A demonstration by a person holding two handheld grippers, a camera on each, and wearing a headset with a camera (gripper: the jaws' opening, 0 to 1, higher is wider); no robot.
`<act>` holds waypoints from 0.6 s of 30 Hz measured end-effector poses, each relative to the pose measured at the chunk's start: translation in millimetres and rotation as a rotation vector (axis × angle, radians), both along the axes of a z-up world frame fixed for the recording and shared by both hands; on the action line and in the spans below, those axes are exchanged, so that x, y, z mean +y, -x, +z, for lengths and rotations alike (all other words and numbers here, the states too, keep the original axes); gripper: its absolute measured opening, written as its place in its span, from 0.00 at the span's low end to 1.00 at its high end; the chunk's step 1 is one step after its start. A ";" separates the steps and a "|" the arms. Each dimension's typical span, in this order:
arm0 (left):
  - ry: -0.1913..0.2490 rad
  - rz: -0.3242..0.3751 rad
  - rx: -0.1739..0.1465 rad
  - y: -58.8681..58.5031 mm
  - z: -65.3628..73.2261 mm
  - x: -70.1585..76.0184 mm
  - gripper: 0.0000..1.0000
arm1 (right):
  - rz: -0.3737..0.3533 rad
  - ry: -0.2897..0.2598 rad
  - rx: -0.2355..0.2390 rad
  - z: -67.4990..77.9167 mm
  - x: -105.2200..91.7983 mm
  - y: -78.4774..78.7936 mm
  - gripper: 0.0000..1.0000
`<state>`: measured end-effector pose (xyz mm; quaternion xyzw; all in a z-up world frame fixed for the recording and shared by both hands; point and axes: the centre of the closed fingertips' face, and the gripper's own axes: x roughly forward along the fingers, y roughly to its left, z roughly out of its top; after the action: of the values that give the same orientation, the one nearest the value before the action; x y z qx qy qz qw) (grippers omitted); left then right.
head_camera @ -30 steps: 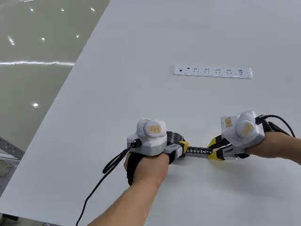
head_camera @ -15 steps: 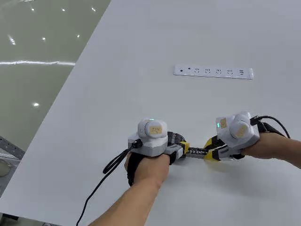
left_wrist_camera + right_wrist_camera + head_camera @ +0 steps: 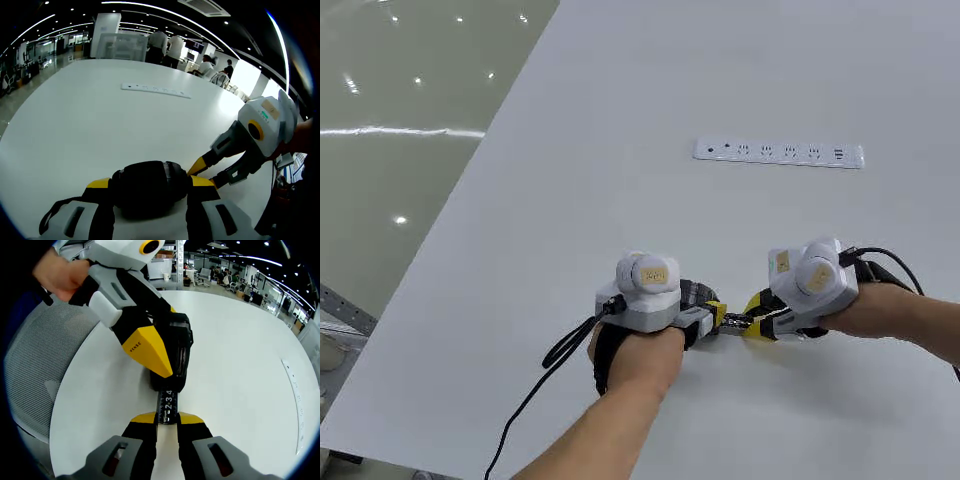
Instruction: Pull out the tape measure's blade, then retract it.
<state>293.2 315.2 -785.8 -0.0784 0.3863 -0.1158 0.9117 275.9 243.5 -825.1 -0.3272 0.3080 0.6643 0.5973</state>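
Firmly clenched in the left gripper (image 3: pixel 702 314), the tape measure (image 3: pixel 692 294) rests on the white tabletop (image 3: pixel 570 200) in the head view. Just beside it, the right gripper (image 3: pixel 753 318) pinches the blade (image 3: pixel 733 320). In the left gripper view, the black case sits wedged between the yellow-tipped jaws, anchored against any pull. In the right gripper view, the jaws clamp the blade's end, with a short numbered stretch ahead, seemingly so the blade travels under control.
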 end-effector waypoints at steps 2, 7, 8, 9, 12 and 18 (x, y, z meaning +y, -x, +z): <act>-0.001 -0.001 0.001 0.0 0.0 0.0 0.54 | 0.002 -0.002 0.000 0.0 1.6 0.6 0.11; 0.000 -0.001 0.001 0.2 0.2 0.2 0.54 | 0.005 -0.001 -0.003 -0.1 5.2 1.5 0.11; 0.000 -0.001 0.000 0.2 0.2 0.2 0.54 | 0.006 -0.001 -0.003 0.1 5.9 1.6 0.11; 0.001 0.000 0.001 -0.1 0.0 0.3 0.54 | 0.006 -0.001 -0.003 0.2 6.5 1.3 0.11; -0.001 -0.001 0.000 -0.4 -0.2 0.2 0.54 | 0.008 -0.001 -0.003 0.1 8.8 1.2 0.11; 0.002 0.000 0.001 -0.4 -0.2 0.5 0.54 | 0.010 -0.001 -0.003 0.2 12.0 1.0 0.11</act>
<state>293.6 315.6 -785.9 -0.0794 0.3867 -0.1159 0.9114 274.9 255.5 -824.9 -0.3294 0.3051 0.6669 0.5947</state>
